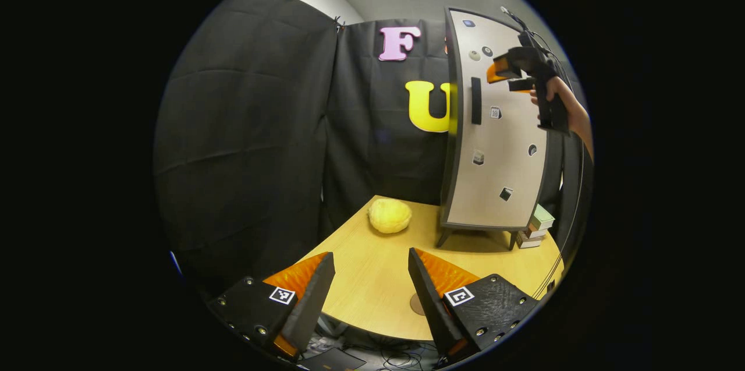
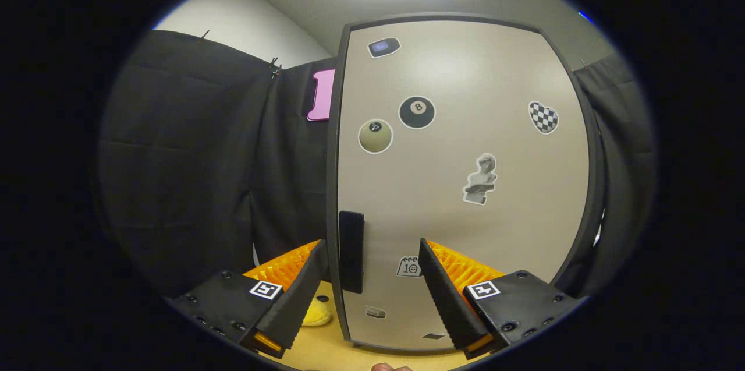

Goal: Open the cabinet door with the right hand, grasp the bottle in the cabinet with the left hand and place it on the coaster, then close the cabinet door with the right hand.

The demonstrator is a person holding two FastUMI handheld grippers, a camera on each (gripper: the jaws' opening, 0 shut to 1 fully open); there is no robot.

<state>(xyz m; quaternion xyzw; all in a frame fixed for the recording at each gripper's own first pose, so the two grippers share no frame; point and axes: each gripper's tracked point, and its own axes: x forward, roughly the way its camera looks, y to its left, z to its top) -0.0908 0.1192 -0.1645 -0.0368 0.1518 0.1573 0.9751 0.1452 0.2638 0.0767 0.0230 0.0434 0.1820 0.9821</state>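
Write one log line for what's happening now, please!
door: closed | right hand-held gripper: open, facing handle | left hand-held gripper: open, over table | bottle: unseen

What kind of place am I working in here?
Probably a staged recording booth, not a real kitchen: black cloth walls, a small wooden table, and a lone cabinet standing on it, door shut and dotted with stickers. A hand holds the right claw up near its handle.

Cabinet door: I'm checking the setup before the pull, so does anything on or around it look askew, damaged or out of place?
Nothing stands out. The cabinet door sits shut and flush, stickers intact, its dark handle undamaged. The right gripper hovers open near the handle. On the table, the yellow ball and the stacked boxes beside the cabinet lie undisturbed.
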